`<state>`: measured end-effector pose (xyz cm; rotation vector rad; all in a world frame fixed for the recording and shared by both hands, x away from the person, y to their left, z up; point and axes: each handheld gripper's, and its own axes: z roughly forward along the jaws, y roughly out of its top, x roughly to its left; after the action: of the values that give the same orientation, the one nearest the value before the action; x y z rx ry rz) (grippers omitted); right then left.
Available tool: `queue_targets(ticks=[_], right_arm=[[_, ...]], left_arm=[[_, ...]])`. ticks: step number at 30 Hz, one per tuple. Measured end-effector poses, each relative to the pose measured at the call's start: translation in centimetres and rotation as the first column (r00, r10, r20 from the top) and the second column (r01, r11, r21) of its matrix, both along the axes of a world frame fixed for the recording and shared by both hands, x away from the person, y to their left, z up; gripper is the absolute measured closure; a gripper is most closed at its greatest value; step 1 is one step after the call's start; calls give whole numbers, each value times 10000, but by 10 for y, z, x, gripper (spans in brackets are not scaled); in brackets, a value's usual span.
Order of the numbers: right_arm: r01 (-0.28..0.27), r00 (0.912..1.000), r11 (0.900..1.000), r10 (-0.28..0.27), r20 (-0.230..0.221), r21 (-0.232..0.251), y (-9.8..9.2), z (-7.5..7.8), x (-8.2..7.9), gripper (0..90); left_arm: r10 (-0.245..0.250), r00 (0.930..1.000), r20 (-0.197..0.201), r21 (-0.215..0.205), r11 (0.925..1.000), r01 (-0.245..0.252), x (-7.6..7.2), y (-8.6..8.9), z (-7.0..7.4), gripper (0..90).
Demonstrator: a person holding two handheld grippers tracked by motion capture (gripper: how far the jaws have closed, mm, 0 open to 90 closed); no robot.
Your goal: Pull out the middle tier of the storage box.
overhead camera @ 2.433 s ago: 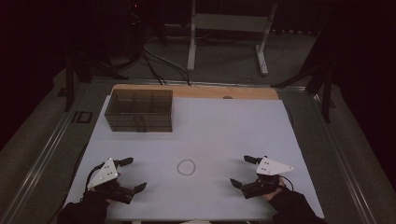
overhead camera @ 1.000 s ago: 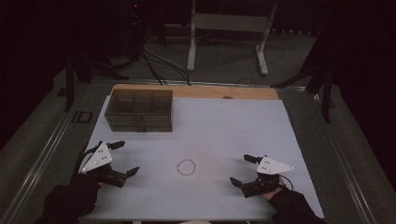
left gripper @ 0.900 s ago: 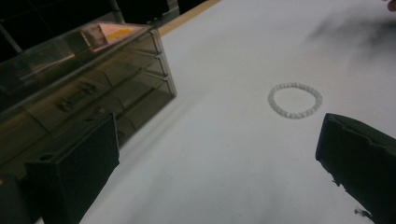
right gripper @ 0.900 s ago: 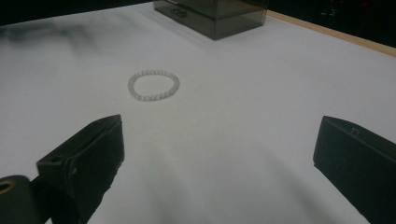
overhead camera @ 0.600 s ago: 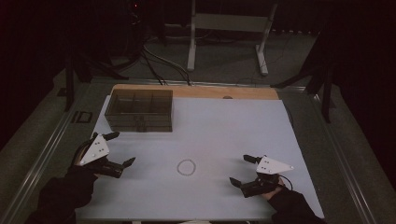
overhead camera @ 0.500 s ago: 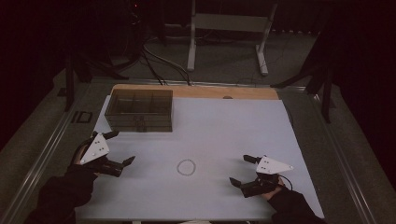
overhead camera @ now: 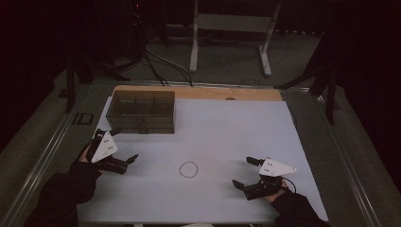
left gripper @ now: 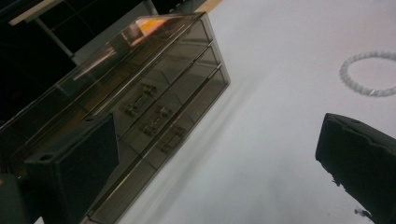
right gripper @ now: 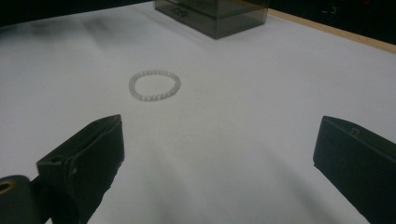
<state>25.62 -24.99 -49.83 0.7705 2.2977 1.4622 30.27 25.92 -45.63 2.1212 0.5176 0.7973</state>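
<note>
The bracelet is lying flat on the white table, in front of the drawer box and a little to its right, well apart from it. It is resting roughly between the two grippers, touching neither.

The left gripper is hovering just in front of the box's left end, with its jaws standing wide apart and nothing between them. In the left gripper view the box's three drawer fronts and their small handles are facing it. The right gripper is sitting farther from the box, right of the bracelet, its jaws also spread wide and empty, looking straight at the bracelet.

The bracelet is looking like a loop of small pale beads, probably on elastic: light, limp, likely to sag and swing once lifted. The beads are round and smooth, so they could be slipping out of a loose pinch. The safest hold is probably across one side of the ring, one jaw inside the loop and one outside, pressing down to the table before closing.

The box seems to be thin clear plastic, light enough to slide when a drawer is pulled, so it may be needing steadying.
</note>
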Motion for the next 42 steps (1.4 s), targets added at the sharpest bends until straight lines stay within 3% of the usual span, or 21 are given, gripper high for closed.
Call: queue_targets(ticks=[7,8,13,18,29,34,39,42], right_arm=[[-11,10000,10000,11,-20,9,0,0,0,18],[-9,10000,10000,9,-2,69,0,1,0,18],[15,10000,10000,-15,4,69,-1,0,1,18],[-83,10000,9996,84,-8,254,-1,1,0,18],[-40,10000,9998,40,3,207,-1,1,0,19],[-50,10000,9997,50,-8,222,-1,1,0,18],[-48,10000,9997,48,-1,240,-1,1,0,19],[-70,10000,9997,71,-39,240,-1,1,0,19]], left_arm=[[97,9999,111,506,9987,-102,6,-4,-2,10],[113,9997,207,910,9958,-132,7,-6,-3,10],[78,9998,182,1200,9927,-99,10,-10,-5,10],[20,9996,278,1742,9847,-68,14,-15,-7,10],[-64,9997,255,2192,9757,6,23,-26,-10,10],[-42,9995,305,2602,9655,-38,26,-30,-13,10],[277,9979,594,2704,9618,-428,29,-32,-14,10],[411,9975,580,2985,9527,-566,32,-34,-14,10]])
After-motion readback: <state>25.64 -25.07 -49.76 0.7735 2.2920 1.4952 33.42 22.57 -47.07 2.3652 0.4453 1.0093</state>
